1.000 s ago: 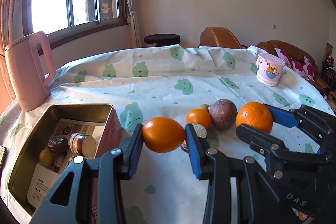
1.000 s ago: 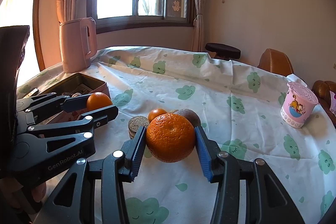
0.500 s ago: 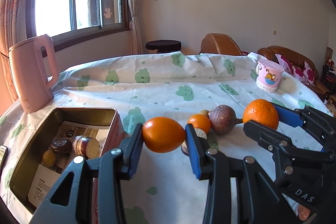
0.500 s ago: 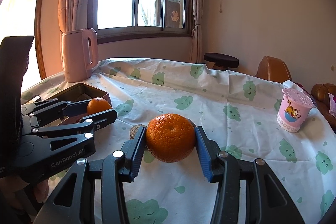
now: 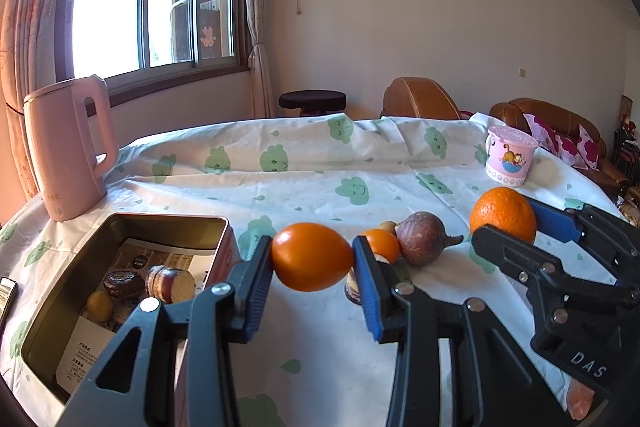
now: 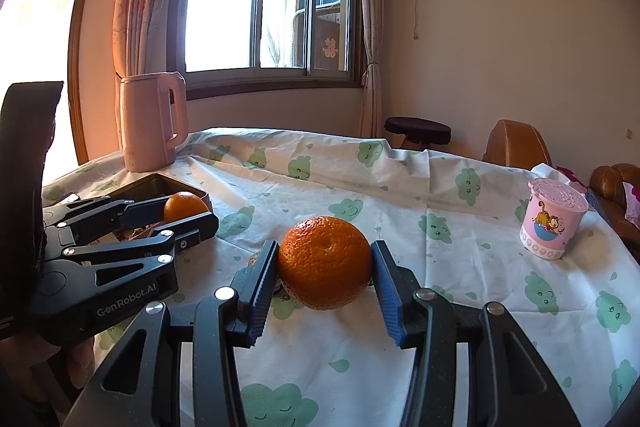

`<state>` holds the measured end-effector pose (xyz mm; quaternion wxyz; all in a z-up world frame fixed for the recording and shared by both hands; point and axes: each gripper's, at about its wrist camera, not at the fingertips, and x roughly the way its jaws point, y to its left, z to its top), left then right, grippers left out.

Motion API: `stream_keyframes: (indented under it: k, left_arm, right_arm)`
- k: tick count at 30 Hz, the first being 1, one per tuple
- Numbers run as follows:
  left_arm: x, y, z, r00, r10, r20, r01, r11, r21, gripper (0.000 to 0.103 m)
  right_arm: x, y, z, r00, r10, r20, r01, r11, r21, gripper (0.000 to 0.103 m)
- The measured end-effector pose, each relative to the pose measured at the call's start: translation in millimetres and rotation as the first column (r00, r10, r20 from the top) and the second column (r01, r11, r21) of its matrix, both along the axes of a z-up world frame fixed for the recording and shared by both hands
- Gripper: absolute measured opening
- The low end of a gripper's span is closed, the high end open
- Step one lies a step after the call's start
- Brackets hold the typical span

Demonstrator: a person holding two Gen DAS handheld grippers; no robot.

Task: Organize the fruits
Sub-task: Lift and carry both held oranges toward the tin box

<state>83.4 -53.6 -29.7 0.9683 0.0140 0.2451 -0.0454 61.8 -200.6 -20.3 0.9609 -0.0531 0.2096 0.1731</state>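
Observation:
My left gripper (image 5: 313, 259) is shut on a smooth oval orange fruit (image 5: 310, 255), held above the cloth just right of the open metal tin (image 5: 48, 311). My right gripper (image 6: 325, 269) is shut on a bumpy round orange (image 6: 325, 262), also lifted off the table. In the left wrist view that orange (image 5: 503, 213) and the right gripper (image 5: 520, 227) show at the right. On the cloth between them lie a small orange fruit (image 5: 382, 245), a brown-purple passion fruit (image 5: 424, 238) and a round cut piece (image 5: 351, 287). The tin holds a dark round fruit, a cut brown piece and a small yellow fruit.
A pink kettle (image 5: 66, 151) stands behind the tin at the far left. A pink cartoon cup (image 5: 509, 155) stands at the far right of the table. A phone (image 5: 6, 297) lies left of the tin. The white cloth with green clouds (image 5: 320, 167) covers the round table; sofas stand behind.
Both grippers have tilted upward, so the table and fruits sit lower in each view. Each keeps hold of its fruit.

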Motion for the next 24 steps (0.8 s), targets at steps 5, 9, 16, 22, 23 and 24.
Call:
stream_keyframes:
  k: [5,9,16,22,23,24]
  left_arm:
    - [-2,1,1,1.000,0.005,0.014,-0.004,1.000,-0.002,0.041]
    - [-6,1,2,0.999,0.006,0.034,-0.006,1.000,-0.003,0.041]
    - [-12,1,5,0.997,0.013,0.076,-0.014,1.000,0.007,0.041]
    - [-19,0,8,0.993,0.023,0.112,-0.025,1.000,0.015,0.041]
    - [-20,-1,9,0.993,0.023,0.116,-0.025,1.000,0.018,0.041]
    - [-20,-1,9,0.993,0.022,0.119,-0.024,1.000,0.018,0.041]
  right_arm:
    - [-1,-2,0,1.000,-0.005,0.014,0.005,1.000,0.008,0.049]
    - [-5,-4,2,1.000,-0.007,0.029,0.007,1.000,0.017,0.049]
    - [-10,-7,4,0.998,-0.008,0.062,0.006,0.999,0.032,0.049]
    - [-17,-11,7,0.995,-0.014,0.101,0.009,0.999,0.051,0.049]
    - [-17,-11,7,0.995,-0.014,0.102,0.008,0.999,0.052,0.049]
    - [-17,-10,7,0.995,-0.013,0.101,0.008,0.999,0.052,0.049]
